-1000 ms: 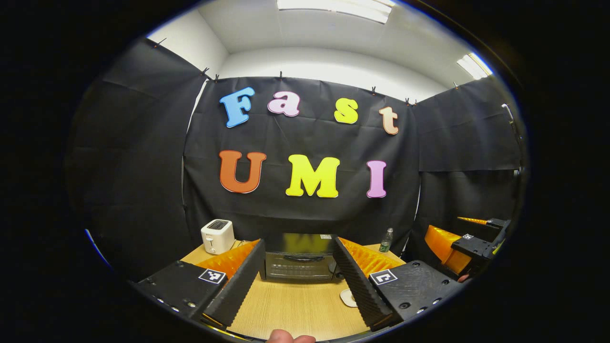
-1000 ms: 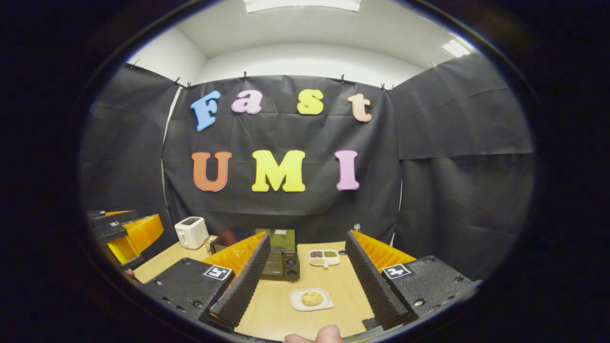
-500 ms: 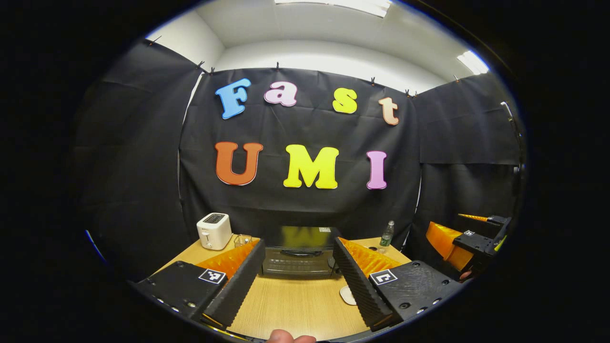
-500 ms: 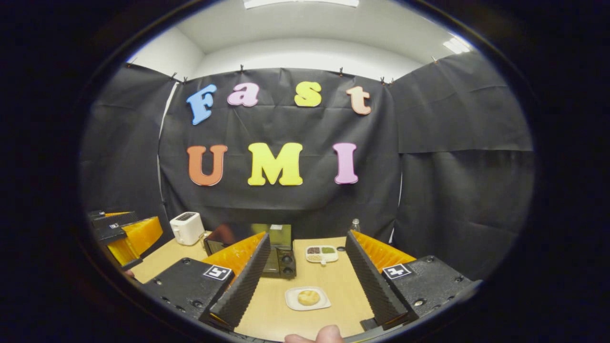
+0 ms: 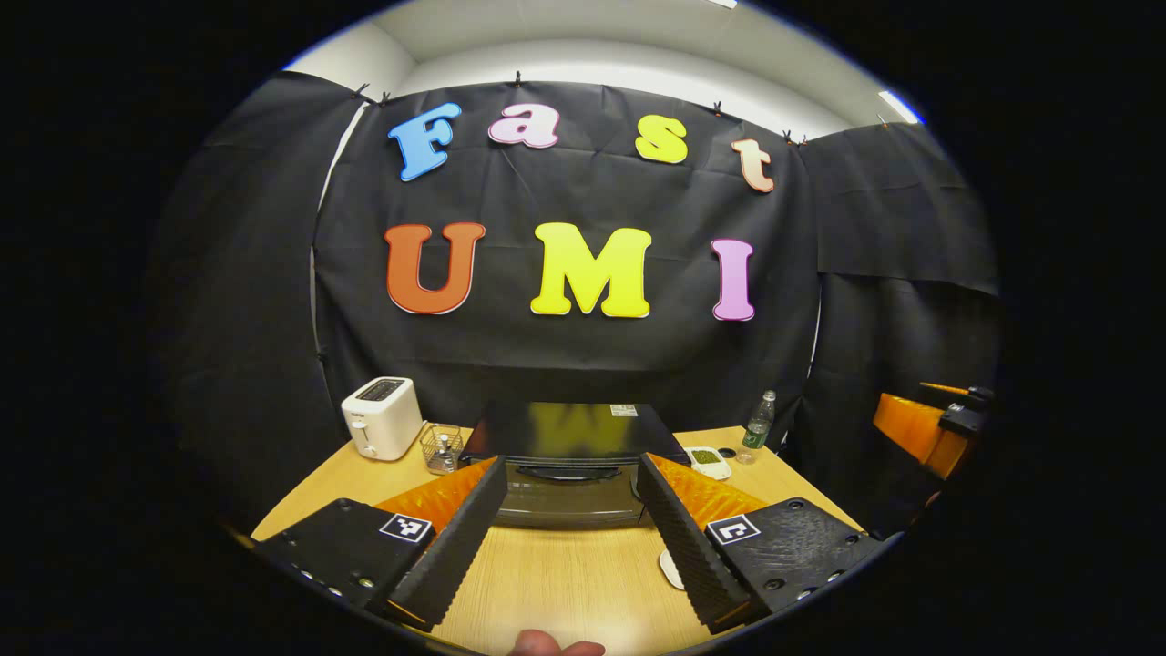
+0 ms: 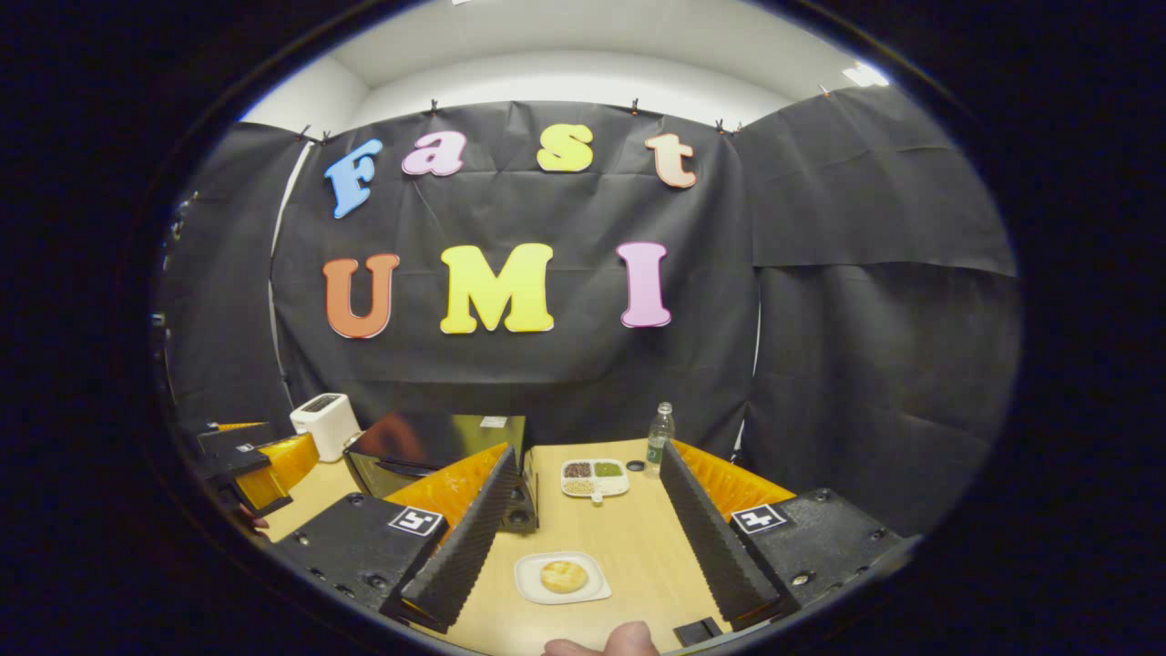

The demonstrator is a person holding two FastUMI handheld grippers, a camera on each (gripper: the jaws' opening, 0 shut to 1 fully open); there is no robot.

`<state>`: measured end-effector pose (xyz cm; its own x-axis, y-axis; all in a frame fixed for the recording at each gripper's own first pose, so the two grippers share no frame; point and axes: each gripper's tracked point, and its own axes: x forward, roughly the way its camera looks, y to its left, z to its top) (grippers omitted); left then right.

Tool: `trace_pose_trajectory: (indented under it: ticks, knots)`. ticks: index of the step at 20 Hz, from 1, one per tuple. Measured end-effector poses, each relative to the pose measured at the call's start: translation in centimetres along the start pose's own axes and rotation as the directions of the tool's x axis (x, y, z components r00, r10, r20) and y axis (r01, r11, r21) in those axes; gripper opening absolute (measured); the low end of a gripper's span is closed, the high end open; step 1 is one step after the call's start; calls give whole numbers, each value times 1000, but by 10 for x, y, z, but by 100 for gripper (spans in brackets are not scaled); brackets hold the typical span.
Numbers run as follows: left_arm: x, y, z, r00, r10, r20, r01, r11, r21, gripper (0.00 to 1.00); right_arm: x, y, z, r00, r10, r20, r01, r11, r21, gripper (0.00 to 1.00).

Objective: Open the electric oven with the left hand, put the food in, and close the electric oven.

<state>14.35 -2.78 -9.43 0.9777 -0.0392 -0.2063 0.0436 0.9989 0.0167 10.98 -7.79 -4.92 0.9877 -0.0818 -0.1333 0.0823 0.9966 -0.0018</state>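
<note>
**Oven door not yet opened: line up on the handle**

Your left hand-held gripper [image 5: 569, 524] hangs empty, fingers spread, with the black electric oven [image 5: 572, 465] straight ahead, its door closed. Bring the fingers to the door handle [image 5: 567, 473] and pull down. Between your right hand-held gripper [image 6: 583, 524]'s parted fingers, the white plate [image 6: 562, 579] holds the round golden bun [image 6: 564, 575]; beyond it, a white divided dish [image 6: 594, 477] carries dark and green fillings.

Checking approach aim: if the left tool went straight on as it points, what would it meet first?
Probably the oven: its closed door sits dead ahead between the open left tool fingers, bare table in between.
</note>
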Motion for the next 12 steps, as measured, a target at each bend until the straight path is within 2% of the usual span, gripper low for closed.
trace_pose_trajectory:
  ticks: [7,12]
  knots:
    - [126,9,-52,994,30,-109,-26,999,38,94,54,-30,-20,997,-26,-77,23,999,-42,98]
    - [169,17,-76,988,55,-147,-48,998,51,94,66,-50,-40,987,-69,-144,66,998,-25,98]
